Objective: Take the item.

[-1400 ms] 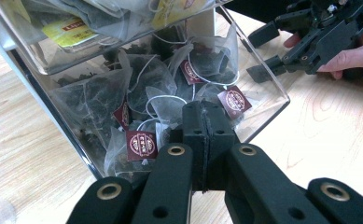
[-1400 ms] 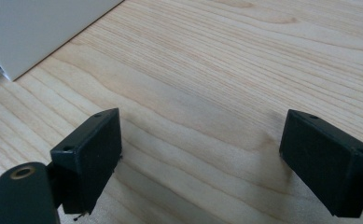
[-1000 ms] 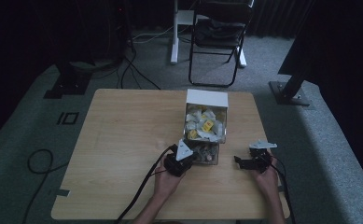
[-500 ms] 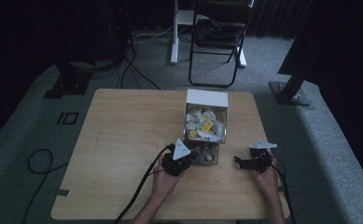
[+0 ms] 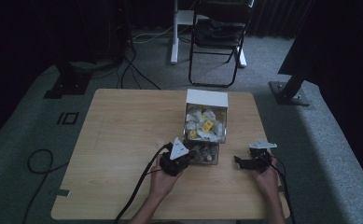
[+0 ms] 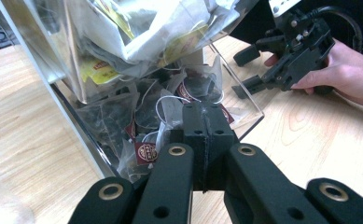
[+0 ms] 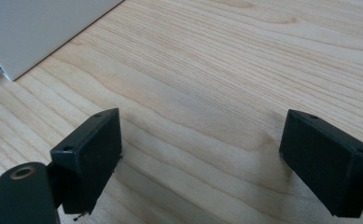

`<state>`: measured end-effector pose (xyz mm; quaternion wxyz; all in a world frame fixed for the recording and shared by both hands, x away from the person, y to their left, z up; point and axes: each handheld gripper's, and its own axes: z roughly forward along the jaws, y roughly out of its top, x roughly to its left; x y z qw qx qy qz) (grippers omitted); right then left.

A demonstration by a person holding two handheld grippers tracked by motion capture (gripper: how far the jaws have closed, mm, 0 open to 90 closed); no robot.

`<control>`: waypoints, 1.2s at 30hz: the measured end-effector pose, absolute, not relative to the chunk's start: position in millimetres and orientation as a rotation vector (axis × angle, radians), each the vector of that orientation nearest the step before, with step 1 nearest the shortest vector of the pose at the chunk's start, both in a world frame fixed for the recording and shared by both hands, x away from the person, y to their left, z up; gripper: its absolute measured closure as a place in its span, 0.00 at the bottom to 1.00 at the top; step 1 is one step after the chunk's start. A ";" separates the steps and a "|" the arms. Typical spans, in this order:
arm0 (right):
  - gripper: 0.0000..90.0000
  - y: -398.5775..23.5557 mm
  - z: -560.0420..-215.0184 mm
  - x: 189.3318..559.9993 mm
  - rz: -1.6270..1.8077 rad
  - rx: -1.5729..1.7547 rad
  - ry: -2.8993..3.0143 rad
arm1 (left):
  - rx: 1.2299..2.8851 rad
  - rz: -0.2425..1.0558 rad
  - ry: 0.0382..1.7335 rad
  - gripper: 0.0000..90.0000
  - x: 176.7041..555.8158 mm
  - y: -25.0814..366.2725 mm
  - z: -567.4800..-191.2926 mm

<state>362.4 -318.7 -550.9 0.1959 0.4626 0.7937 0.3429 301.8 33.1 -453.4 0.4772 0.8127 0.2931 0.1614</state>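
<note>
A clear plastic box (image 5: 206, 122) full of tea bags (image 6: 144, 119) stands right of the table's middle, its lower opening facing the person. My left gripper (image 5: 188, 156) sits at that opening. In the left gripper view its jaws (image 6: 206, 112) are pressed together at the heap of dark pyramid bags with red tags, and I see nothing between the pads. My right gripper (image 5: 239, 161) rests near the table (image 5: 123, 140), to the right of the box. Its jaws (image 7: 202, 154) stand wide apart over bare wood with nothing between them.
Yellow and white sachets (image 5: 202, 125) fill the box's upper part, under a white lid (image 5: 207, 98). The box's white side (image 7: 30, 28) lies beyond the right gripper. A folding chair (image 5: 219, 37) and stand bases are on the floor behind the table. Cables trail from both grippers.
</note>
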 end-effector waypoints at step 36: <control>0.14 -318.7 -550.9 362.4 0.961 1.296 2.223 | 1.943 0.425 0.733 1.00 299.0 68.3 -439.7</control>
